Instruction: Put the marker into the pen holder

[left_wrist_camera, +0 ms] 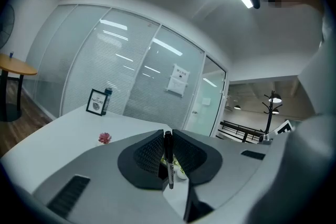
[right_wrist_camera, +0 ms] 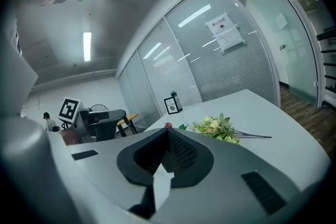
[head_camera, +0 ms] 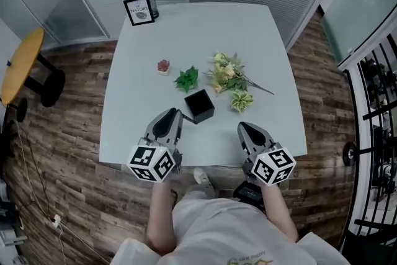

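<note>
Left gripper view says your left gripper [left_wrist_camera: 168, 136] has its fingers clamped on the marker [left_wrist_camera: 169, 162], upright between them. The pen holder [head_camera: 199, 105] sits just right of them and slightly farther. Your right gripper [right_wrist_camera: 167, 132] is pinched together, empty.

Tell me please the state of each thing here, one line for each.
left tool, shut on the marker
marker, gripped upright between the jaws, not yet in the pen holder
right tool, shut, empty
pen holder, upright on the table, top open
flowers, lying on the table
picture frame, standing upright
</note>
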